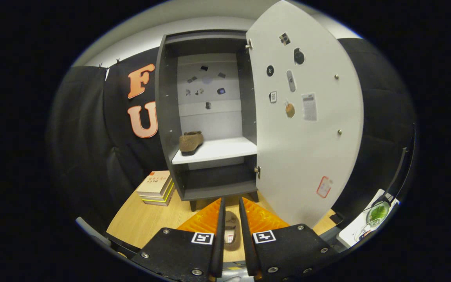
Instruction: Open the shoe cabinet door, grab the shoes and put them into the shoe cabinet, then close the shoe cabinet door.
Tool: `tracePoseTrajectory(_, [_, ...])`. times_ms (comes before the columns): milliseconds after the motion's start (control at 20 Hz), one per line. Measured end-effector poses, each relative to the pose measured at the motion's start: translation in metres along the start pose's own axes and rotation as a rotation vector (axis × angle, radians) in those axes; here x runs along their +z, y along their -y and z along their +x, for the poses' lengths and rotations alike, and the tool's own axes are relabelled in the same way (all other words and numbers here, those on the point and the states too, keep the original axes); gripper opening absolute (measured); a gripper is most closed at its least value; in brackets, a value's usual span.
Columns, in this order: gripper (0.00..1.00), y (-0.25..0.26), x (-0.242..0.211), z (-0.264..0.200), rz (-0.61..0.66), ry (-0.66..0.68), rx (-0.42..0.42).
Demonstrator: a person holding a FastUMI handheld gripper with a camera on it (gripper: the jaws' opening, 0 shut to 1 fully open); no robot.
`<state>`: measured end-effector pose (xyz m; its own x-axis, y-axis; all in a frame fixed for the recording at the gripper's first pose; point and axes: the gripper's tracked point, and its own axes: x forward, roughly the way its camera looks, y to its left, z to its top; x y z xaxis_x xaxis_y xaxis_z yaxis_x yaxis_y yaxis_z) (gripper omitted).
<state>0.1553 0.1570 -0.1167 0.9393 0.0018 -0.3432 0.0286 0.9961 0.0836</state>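
Here the fingers (231,219) are clamping a brown fabric shoe (231,231) between them, pressing on both its sides, above the light wooden tabletop (143,223). Just ahead, the dark grey shoe cabinet (210,117) is standing with its pale grey door (307,156) swinging wide open to the right. Inside, a second brown shoe (190,141) is sitting on the left part of the white shelf (221,150). Beside the cabinet, on the left, a small stack of books (157,188) is lying on the tabletop.
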Motion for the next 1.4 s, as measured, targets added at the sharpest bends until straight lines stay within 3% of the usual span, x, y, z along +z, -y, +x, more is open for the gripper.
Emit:
tracePoseTrajectory(900, [0.23, -0.021, -0.15, 0.059, -0.028, -0.399, 0.113])
tracePoseTrajectory(1400, [0.2, -0.025, -0.185, 0.105, 0.008, -0.478, 0.118])
